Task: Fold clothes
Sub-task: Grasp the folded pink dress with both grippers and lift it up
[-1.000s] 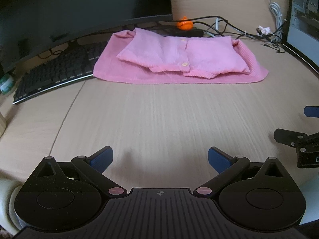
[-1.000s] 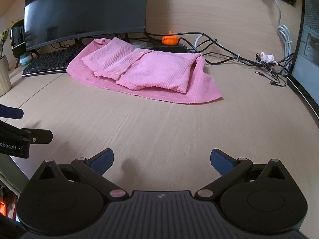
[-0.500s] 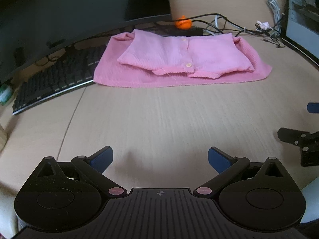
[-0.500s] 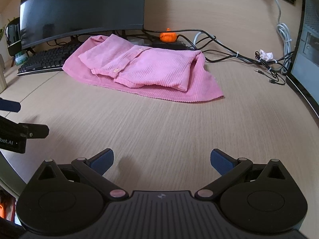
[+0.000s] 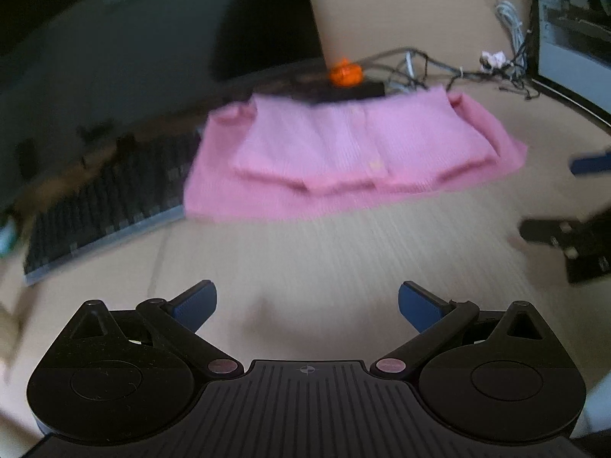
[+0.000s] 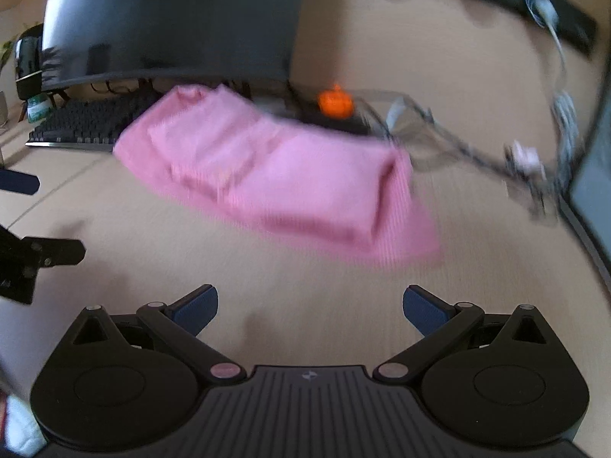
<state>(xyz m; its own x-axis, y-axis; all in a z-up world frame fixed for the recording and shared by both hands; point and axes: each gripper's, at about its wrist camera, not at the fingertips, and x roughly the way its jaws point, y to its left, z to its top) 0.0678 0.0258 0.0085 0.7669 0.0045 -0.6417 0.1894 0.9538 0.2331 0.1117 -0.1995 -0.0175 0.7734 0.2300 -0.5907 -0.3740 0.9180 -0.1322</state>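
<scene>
A pink ribbed garment (image 5: 343, 160) lies partly folded on the wooden desk, its sides turned in over the middle. The same pink garment (image 6: 275, 179) shows in the right wrist view, ahead and a little left. My left gripper (image 5: 307, 303) is open over bare desk, short of the garment's near edge, with nothing between its blue fingertips. My right gripper (image 6: 310, 305) is open too and empty, likewise short of the cloth. Each gripper shows at the edge of the other's view: the right gripper (image 5: 573, 206), the left gripper (image 6: 23, 221). Both views are motion-blurred.
A black keyboard (image 5: 103, 206) lies left of the garment, partly under it, below a dark monitor (image 6: 172, 19). An orange object (image 5: 345, 73) on a black box and tangled cables (image 6: 477, 152) sit behind the cloth. A second screen (image 5: 573, 19) stands at the right.
Both grippers have moved forward toward the garment, which now looks larger and nearer; the views have blurred with the motion. Both stay open.
</scene>
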